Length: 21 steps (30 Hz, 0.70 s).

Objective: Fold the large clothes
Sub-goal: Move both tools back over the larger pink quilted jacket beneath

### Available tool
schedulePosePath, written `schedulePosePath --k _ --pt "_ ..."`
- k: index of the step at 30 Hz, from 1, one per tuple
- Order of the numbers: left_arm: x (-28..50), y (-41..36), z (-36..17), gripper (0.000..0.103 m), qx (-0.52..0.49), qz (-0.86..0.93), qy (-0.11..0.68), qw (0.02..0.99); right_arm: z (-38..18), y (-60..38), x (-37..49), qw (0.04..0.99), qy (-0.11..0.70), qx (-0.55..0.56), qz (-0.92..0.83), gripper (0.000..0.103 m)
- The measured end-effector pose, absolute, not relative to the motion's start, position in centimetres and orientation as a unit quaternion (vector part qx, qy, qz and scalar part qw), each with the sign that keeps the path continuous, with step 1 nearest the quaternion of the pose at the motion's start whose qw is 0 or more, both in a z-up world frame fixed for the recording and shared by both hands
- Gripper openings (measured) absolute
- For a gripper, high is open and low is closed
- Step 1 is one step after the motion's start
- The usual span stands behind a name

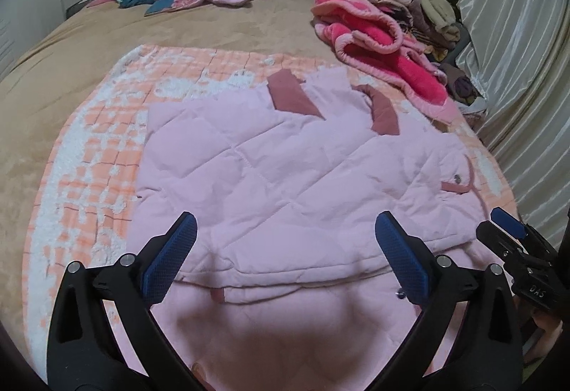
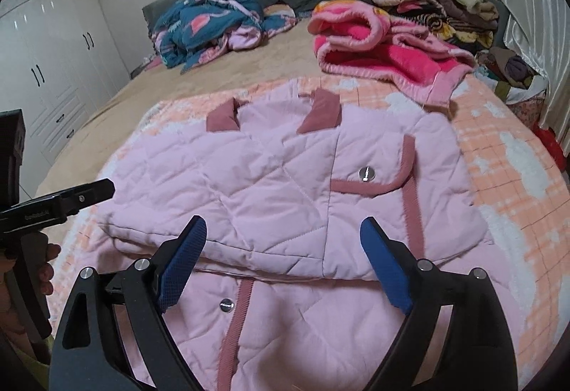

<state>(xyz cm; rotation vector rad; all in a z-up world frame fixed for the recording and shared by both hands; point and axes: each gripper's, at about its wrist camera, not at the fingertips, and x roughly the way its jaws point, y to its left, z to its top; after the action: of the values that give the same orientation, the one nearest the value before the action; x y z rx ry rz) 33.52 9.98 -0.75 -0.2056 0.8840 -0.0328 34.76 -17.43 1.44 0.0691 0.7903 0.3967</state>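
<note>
Jacket [image 1: 285, 170] lies flat on the checked blanket [image 1: 99, 148] on the bed [image 1: 53, 70], one fold already across it, folded edge nearest the cameras. Left gripper [image 1: 285, 255] and right gripper [image 2: 285, 262] both hover above that edge, fingers spread wide, holding nothing.

Risks:
- Quilted fabric is thick and springy. The fold may creep open with nothing pinning it.
- A shallow pinch could take only the top layer, so the lower one drags and skews the next fold.
- Snaps [image 2: 366, 173] and trim could catch a finger on the way in.
- Pink fleece [image 2: 384, 59] lies close to the far right corner and could get swept along.

Hard to see: the near hem runs under the grippers and out of frame. Sleeves are tucked out of sight, and layer count at the edge is unclear.
</note>
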Motion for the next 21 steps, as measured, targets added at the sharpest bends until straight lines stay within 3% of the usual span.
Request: schedulePosePath --k 21 --pt "28.4 7.3 5.3 0.094 -0.076 -0.05 0.366 0.926 7.3 -18.9 30.0 0.925 0.33 0.04 0.183 0.088"
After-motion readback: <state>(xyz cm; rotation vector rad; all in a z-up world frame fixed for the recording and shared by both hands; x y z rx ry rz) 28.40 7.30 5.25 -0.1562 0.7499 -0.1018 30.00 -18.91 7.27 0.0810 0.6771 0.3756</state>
